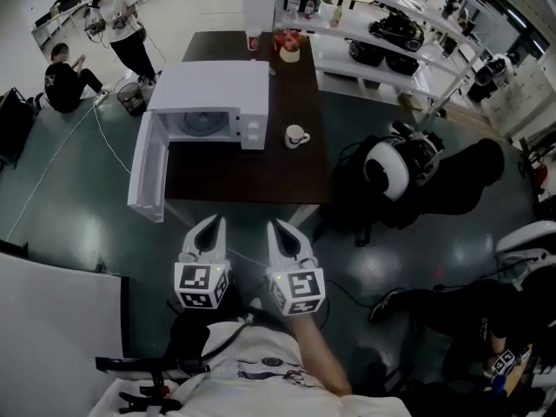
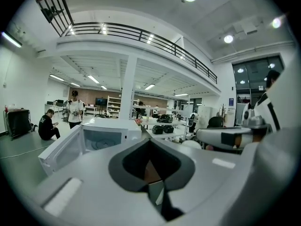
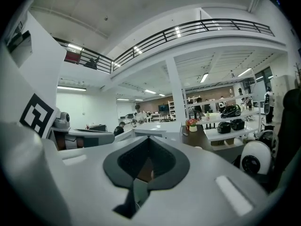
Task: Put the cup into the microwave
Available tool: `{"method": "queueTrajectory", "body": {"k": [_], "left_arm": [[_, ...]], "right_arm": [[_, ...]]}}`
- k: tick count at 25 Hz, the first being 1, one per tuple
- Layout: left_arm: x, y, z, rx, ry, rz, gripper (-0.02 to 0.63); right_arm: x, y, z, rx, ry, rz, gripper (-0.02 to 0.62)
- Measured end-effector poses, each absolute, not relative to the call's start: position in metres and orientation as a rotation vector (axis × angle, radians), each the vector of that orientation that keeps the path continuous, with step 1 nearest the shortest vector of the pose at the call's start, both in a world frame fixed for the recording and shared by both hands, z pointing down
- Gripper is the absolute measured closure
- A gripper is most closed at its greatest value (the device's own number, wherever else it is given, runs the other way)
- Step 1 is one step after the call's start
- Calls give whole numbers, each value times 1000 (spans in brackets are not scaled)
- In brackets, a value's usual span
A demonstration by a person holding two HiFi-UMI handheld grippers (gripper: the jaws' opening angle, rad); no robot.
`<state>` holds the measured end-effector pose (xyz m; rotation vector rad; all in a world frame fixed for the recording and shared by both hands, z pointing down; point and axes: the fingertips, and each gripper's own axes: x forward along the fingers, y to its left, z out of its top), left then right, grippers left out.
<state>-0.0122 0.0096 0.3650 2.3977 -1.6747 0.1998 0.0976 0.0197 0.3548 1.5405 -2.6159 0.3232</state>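
A white cup (image 1: pixel 296 135) with a handle stands on the dark table (image 1: pixel 261 181), just right of the white microwave (image 1: pixel 217 89). The microwave door (image 1: pixel 149 168) hangs wide open on the left side, and the turntable shows inside. My left gripper (image 1: pixel 211 229) and right gripper (image 1: pixel 280 233) hover side by side in front of the table's near edge, well short of the cup. Both are shut with nothing between the jaws. The left gripper view looks over its closed jaws (image 2: pixel 149 142) at the open microwave (image 2: pixel 101 138). The right gripper (image 3: pixel 149 140) faces the microwave's side (image 3: pixel 157 128).
At the table's far end stand a red cup (image 1: pixel 253 42) and a flower pot (image 1: pixel 289 50). White shelves (image 1: pixel 382 46) with equipment run at the right. A dark machine with a round white head (image 1: pixel 391 168) sits right of the table. Two people (image 1: pixel 69 76) are far left.
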Motion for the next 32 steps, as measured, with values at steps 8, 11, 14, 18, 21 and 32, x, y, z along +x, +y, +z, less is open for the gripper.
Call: {"method": "queueTrajectory", "body": {"k": [8,11,14,18,21,32], "left_arm": [[-2,-68,367,2467,-1582,156,607],[-7,-102,363,2494,-1557,145,607],[-14,-130,364,2502,-1528,150,607],[-31,-156,372,2489,-1498,166,607],[-47,-178,389,2449,-1483,183,607],[-50,-203,418,2380,-1434,240,607]], "right_arm": [[101,-44,358,1615,-2554,291,595],[94,-74,352,1637,-2549,259,595],[84,-104,350,1661,-2531,252,595],[66,-132,357,1656,-2505,273,595],[52,-153,371,1639,-2475,302,595],[51,-174,398,1604,-2405,379,594]]}}
